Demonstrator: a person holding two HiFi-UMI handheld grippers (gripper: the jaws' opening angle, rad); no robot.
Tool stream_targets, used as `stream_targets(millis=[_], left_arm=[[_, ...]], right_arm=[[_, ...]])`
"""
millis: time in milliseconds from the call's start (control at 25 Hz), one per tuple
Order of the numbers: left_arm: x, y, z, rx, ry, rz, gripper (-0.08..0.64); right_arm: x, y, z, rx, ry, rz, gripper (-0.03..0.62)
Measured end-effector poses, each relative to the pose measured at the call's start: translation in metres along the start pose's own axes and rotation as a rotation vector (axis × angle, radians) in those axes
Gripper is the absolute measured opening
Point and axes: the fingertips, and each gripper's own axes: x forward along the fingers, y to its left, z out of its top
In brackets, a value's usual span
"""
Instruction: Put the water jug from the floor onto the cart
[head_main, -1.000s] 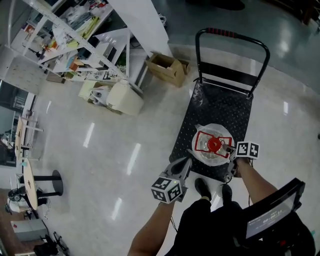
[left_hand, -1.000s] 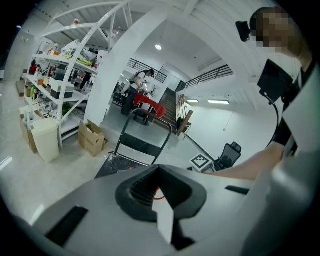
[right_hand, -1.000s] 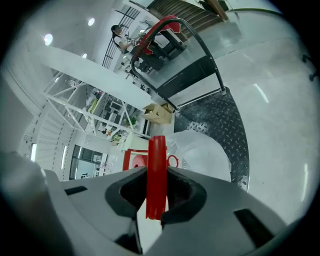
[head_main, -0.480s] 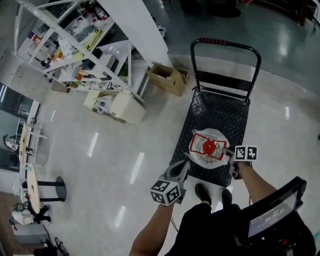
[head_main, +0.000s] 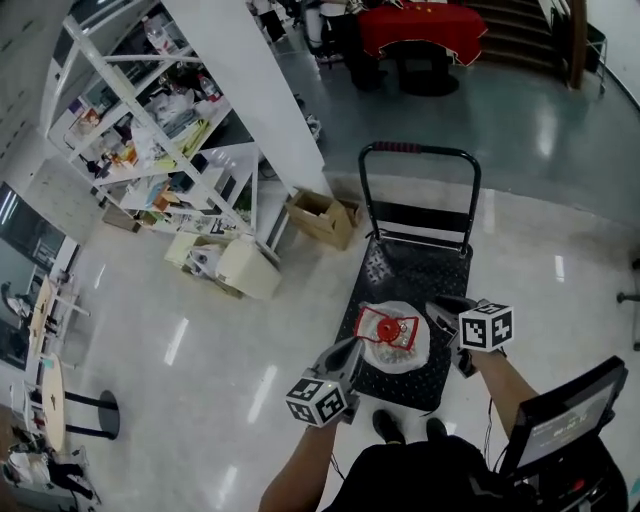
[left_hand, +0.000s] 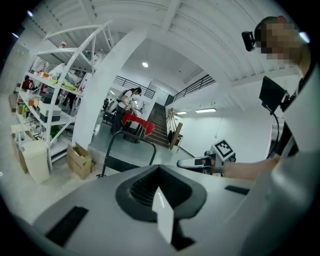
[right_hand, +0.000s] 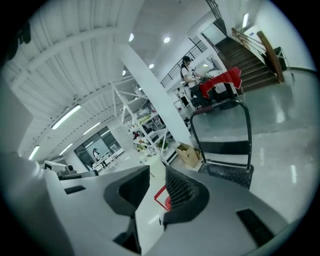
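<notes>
The clear water jug (head_main: 396, 340) with its red cap and red handle stands upright on the near end of the black cart (head_main: 418, 268). My left gripper (head_main: 352, 346) hangs just left of the jug, clear of it, with its jaws together and nothing in them. My right gripper (head_main: 438, 306) is to the right of the jug and above it; its jaws are closing on nothing. In the right gripper view (right_hand: 157, 172) the jug's red handle (right_hand: 163, 199) shows through the gap, far below. The left gripper view (left_hand: 160, 167) looks level at the right gripper (left_hand: 194, 162).
The cart's push handle (head_main: 418, 150) rises at its far end. An open cardboard box (head_main: 320, 218) and a beige bin (head_main: 245, 268) sit on the floor to the left, by white shelving (head_main: 170, 130) and a white column (head_main: 265, 90). The person's shoes (head_main: 385, 425) stand at the cart's near edge.
Both grippers have risen away from the jug; the right one came off its neck and rolled. The jug stays on the cart. The head view has pulled up and back.
</notes>
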Motion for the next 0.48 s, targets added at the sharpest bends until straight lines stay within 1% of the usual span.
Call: stream_targets(millis=[40, 80, 120, 200, 280, 360, 480], left_arm=[[-0.001, -0.009, 0.005, 0.005, -0.014, -0.004, 0.000], [-0.001, -0.018, 0.009, 0.012, -0.026, -0.006, 0.000], [-0.001, -0.028, 0.013, 0.023, -0.033, -0.008, 0.000], [0.000, -0.053, 0.027, 0.068, -0.048, -0.028, 0.000], [0.000, -0.085, 0.046, 0.136, -0.076, -0.072, 0.000], [-0.005, -0.114, 0.060, 0.183, -0.102, -0.098, 0.000], [-0.013, -0.150, 0.063, 0.263, -0.126, -0.117, 0.000]], right_arm=[[-0.013, 0.005, 0.008, -0.028, -0.019, -0.005, 0.080], [-0.026, 0.009, 0.016, -0.047, -0.040, -0.009, 0.036], [-0.039, 0.014, 0.025, -0.054, -0.064, -0.004, 0.014], [-0.067, 0.026, 0.043, -0.046, -0.126, 0.028, 0.002], [-0.094, 0.038, 0.059, -0.086, -0.167, 0.043, 0.002], [-0.118, 0.052, 0.063, -0.158, -0.174, 0.049, 0.002], [-0.153, 0.068, 0.064, -0.199, -0.186, 0.101, 0.002]])
